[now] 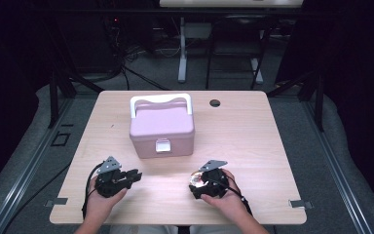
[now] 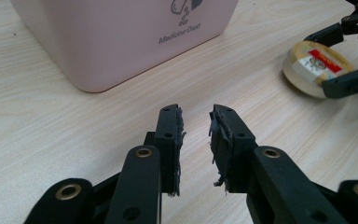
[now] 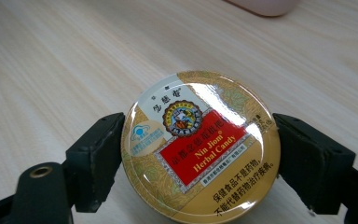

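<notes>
A round gold tin of herbal candy [image 3: 200, 154] with a red label lies flat between the jaws of my right gripper [image 3: 198, 123], whose pads press on its left and right rims. From above, the tin [image 1: 196, 179] and right gripper [image 1: 195, 181] are near the table's front, right of centre. A pink medicine chest [image 1: 161, 129] with a white handle stands closed mid-table. My left gripper [image 1: 137, 174] rests at the front left, pointing right. Its jaws [image 2: 196, 114] stand a little apart over bare wood, short of the chest [image 2: 121, 37]. The tin [image 2: 314, 63] lies to their right.
The light wooden table [image 1: 243, 141] has a small round hole [image 1: 215, 103] near its far edge. Bare wood lies to the right of the chest and between the two grippers. Beyond the table are dark floor, cables and desk legs.
</notes>
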A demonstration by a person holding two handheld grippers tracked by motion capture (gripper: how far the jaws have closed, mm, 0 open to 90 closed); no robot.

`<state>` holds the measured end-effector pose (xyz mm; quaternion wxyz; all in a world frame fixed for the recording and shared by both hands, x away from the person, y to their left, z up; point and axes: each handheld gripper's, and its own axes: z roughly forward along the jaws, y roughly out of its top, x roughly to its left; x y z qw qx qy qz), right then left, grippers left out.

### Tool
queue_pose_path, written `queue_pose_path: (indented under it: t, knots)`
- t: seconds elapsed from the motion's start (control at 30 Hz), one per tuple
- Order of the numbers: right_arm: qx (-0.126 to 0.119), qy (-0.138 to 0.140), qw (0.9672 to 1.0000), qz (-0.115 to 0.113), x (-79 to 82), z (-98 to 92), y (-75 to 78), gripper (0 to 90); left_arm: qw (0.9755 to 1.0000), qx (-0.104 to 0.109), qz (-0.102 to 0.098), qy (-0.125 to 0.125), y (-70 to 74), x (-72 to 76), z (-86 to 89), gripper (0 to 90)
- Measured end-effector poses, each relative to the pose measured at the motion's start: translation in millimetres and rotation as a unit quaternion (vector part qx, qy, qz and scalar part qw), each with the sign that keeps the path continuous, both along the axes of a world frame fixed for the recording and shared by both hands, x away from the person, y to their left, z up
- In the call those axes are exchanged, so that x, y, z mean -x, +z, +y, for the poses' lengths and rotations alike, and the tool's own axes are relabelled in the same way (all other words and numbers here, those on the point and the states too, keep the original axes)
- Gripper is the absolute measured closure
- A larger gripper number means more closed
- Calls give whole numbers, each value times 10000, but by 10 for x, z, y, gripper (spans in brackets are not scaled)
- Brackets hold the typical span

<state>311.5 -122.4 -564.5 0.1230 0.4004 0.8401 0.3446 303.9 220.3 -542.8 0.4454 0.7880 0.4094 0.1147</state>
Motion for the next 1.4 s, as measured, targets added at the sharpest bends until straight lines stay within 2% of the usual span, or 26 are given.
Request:
queue_pose_path:
  t: [0.1,0.27,0.47,0.57,0.63,0.7,0.8,0.83,0.9,0.93,0.97,1.07,1.13,1.23,1.4]
  knots:
    - [-4,-120,9999,9,-25,-89,22,193,10000,-1,9,-2,3,1,4,722]
    - [14,-471,9989,9,-92,-337,55,194,10000,-19,-17,-13,8,-2,8,715]
    - [35,-899,9959,-15,-158,-661,55,193,9999,45,-3,96,16,-14,54,706]
    - [2,-1142,9935,-24,-173,-808,61,193,9999,69,-19,138,15,-20,69,699]
    - [-4,-1370,9905,-67,-188,-966,67,193,9998,76,-10,156,20,-21,78,688]
    - [1,-1439,9896,-40,-188,-1017,73,193,9998,91,-24,177,20,-21,80,684]
    - [32,-1656,9862,-67,-193,-1169,66,193,9997,99,-40,207,20,-25,90,675]
    - [32,-1797,9837,-49,-193,-1284,54,193,9997,126,-33,228,18,-28,97,669]
    - [30,-1859,9825,-50,-192,-1319,50,193,9997,107,-33,229,17,-32,104,661]
    - [-26,-1971,9804,-40,-191,-1406,44,193,9997,111,-37,234,13,-36,107,653]
    - [-26,-1971,9804,-40,-191,-1406,44,193,9996,126,-17,251,7,-39,107,653]
    - [-83,-2191,9757,-51,-175,-1516,42,193,9996,103,20,263,-9,-51,116,619]
    - [-80,-2205,9753,-78,-172,-1537,41,193,9996,97,22,281,-15,-55,120,611]
    - [-85,-2316,9728,-37,-150,-1580,34,193,9994,37,13,345,-26,-63,133,569]
    - [25,-2278,9737,-69,-160,-1578,8,193,9991,48,10,422,-45,-78,165,545]
